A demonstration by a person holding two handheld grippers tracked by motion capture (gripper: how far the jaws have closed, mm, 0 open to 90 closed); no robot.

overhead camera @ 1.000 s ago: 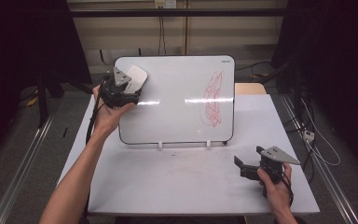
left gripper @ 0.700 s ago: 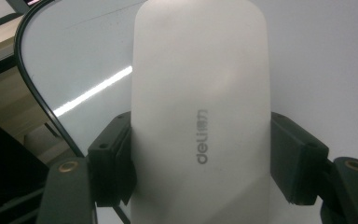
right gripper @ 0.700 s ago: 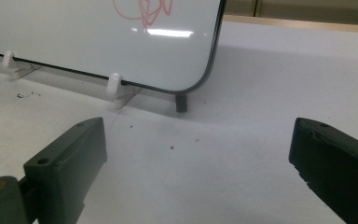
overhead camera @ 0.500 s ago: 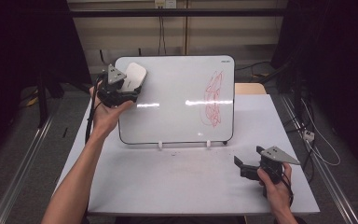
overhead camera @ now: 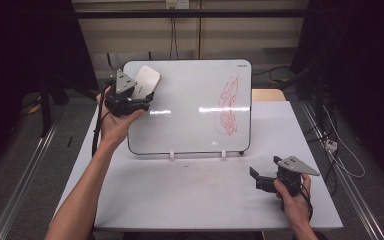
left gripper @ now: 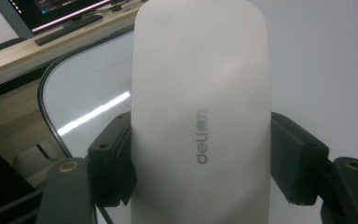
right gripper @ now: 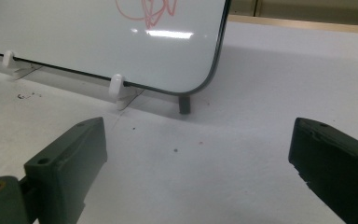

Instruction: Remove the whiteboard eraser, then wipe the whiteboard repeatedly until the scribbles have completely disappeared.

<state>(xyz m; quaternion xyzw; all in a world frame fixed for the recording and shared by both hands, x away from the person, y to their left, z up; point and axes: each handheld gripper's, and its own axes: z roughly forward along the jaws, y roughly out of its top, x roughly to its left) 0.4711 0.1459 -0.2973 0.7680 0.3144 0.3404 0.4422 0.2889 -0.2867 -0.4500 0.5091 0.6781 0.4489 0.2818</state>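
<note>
- High view: one whiteboard [overhead camera: 195,107] standing propped on the white table [overhead camera: 180,195], resting on two small white clips [overhead camera: 171,155] at its lower edge, carrying one red scribble [overhead camera: 229,106] on its right half.
- Same view: left gripper [overhead camera: 141,100] being held up against the board's upper left corner, clamping one white eraser [overhead camera: 146,82] that is lying against the board face; one grey three-cornered plate riding on top of this gripper.
- Same view: right gripper [overhead camera: 253,177] sitting low at the table's near right, well apart from the board, jaws spread with nothing between them; one left hand [overhead camera: 116,122] and one right hand [overhead camera: 294,197] gripping the two tools.
- Left gripper view: both black jaws pressing the two long sides of the single eraser [left gripper: 200,112], grey "deli" lettering running along its back; whiteboard [left gripper: 88,93] lying just behind it; one dark monitor [left gripper: 56,11] glowing at top left.
- Right gripper view: two jaws standing wide apart over bare table [right gripper: 200,158], gripping nothing; board's lower right corner [right gripper: 121,42] ahead, with two white clips [right gripper: 116,86] and one dark foot [right gripper: 184,103] touching the table, and the tail of the scribble [right gripper: 149,11] at the top edge.
</note>
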